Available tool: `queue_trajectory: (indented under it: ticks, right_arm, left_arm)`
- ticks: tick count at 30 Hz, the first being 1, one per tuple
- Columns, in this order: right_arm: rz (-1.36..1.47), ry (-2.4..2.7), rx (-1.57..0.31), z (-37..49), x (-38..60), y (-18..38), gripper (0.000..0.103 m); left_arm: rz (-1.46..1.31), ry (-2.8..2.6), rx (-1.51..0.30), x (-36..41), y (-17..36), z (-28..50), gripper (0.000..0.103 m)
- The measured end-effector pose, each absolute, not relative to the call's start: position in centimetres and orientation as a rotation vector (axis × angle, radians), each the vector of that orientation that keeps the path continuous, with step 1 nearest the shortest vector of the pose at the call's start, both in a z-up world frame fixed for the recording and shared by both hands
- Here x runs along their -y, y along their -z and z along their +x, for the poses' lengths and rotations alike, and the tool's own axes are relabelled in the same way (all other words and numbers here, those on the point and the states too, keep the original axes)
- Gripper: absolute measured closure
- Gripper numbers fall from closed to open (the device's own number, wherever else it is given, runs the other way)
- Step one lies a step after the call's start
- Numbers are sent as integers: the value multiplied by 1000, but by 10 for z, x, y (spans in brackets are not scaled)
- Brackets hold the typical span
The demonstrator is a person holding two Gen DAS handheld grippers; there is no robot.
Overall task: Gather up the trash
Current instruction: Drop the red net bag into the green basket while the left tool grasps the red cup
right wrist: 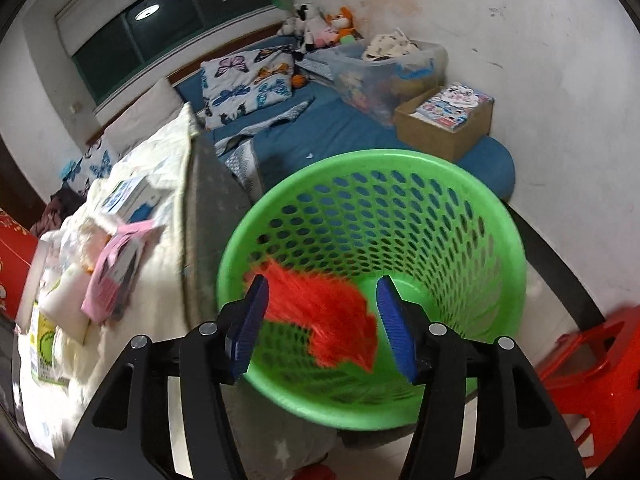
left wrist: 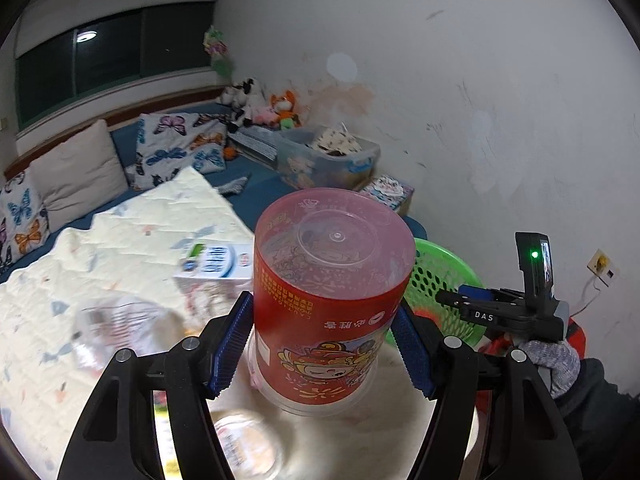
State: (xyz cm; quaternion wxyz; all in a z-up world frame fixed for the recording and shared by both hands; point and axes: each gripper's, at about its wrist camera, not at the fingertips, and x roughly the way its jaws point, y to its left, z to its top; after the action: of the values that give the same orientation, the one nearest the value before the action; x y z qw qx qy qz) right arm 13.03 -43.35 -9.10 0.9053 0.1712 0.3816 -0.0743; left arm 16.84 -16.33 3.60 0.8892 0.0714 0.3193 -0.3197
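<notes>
One red wrapper (right wrist: pixel 328 320) is falling into the green basket (right wrist: pixel 500 216) between the open, empty right gripper (right wrist: pixel 320 320) fingers, while the left gripper (left wrist: pixel 324 344) is clamping the red cup (left wrist: pixel 332 300) and several scraps (right wrist: pixel 116 268) are waiting leftward on the bed (right wrist: pixel 340 128).

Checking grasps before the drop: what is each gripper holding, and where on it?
The left gripper clamps the upside-down red tub by its side wall. The right gripper is open, holding nothing, above the green basket.

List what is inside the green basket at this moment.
In the right wrist view, the green basket holds a blurred orange-red item low inside. The right gripper covers part of the bottom, so anything else there is hidden.
</notes>
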Motion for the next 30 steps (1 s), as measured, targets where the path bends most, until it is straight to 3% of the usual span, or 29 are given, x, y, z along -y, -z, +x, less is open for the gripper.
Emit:
queue_trajectory:
  ticks: [4,7,20,30]
  right_arm:
    - [364,168,-774,122,448,89,45]
    - [343,198,-747,108,453,83,39]
    - [390,277,-673,61,482,78,36]
    - [397,287,-701,51,478,91,36]
  left_arm:
    - [170,711,-694,195,-28,177,37]
    - [210,745,-704,223,-23,181,37]
    - [304,859,-872,330,30,214,37]
    - [324,850,-960,368,60,229,36]
